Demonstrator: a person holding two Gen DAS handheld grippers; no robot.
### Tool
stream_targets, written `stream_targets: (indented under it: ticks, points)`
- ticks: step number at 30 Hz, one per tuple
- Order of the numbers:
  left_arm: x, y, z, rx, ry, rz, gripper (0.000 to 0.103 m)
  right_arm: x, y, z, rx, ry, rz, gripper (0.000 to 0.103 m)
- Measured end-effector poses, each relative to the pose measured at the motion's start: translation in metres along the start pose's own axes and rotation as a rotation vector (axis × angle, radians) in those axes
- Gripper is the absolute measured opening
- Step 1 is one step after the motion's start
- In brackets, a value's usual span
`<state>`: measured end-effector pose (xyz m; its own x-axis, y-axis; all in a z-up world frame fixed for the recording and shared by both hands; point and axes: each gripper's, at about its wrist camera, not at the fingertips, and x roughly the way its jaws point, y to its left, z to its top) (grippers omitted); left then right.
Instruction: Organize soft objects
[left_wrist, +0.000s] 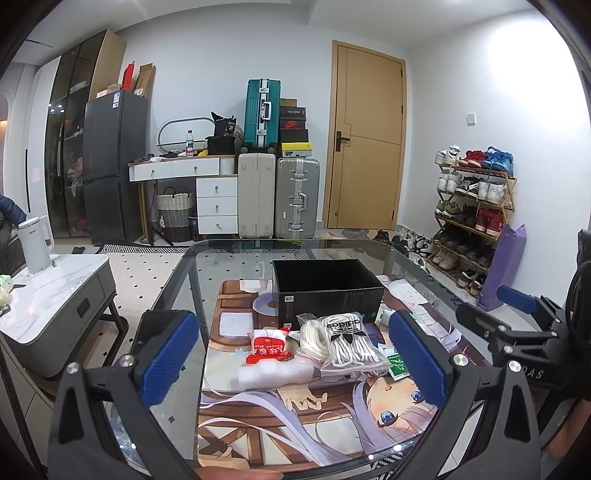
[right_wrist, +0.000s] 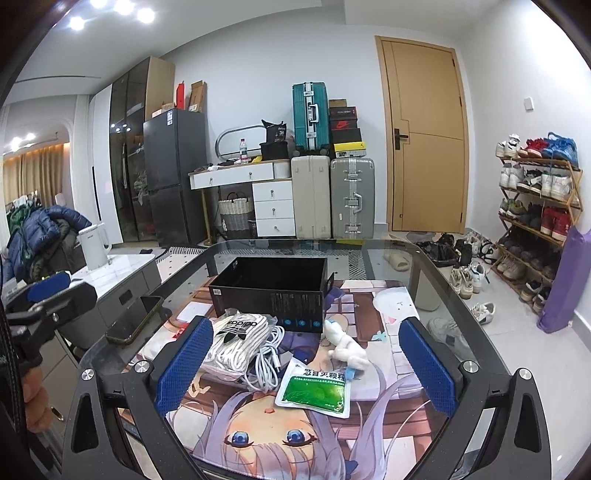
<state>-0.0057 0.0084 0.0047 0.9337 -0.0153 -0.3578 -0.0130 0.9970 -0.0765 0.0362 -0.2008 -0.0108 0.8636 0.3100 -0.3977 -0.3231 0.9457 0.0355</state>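
Black box (left_wrist: 327, 291) just behind socks (left_wrist: 351, 341), cable (right_wrist: 264, 354), sachet (right_wrist: 316, 391).

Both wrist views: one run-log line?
left gripper: open, empty | right gripper: open, empty | open black cardboard box: empty | white adidas sock pack: on mat

Bare mat (right_wrist: 388, 435) lies open before both jaws. The black box (right_wrist: 273, 295) blocks the tabletop's middle; sock pack (right_wrist: 236, 339), cable coil (right_wrist: 266, 363), plush toy (right_wrist: 347, 349) and green sachet (right_wrist: 316, 389) crowd its near side.

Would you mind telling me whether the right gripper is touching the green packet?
Apart. The right wrist view shows the right gripper open, fingers wide either side of the green packet.
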Motion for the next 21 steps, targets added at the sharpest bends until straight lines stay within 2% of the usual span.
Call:
stream_targets:
  ticks: [21]
  points:
    - [0.0003,0.0018,0.0012,-0.003,0.003,-0.001,0.103,-0.0018,-0.0015,0.0002,0.0,-0.006,0.008,0.102]
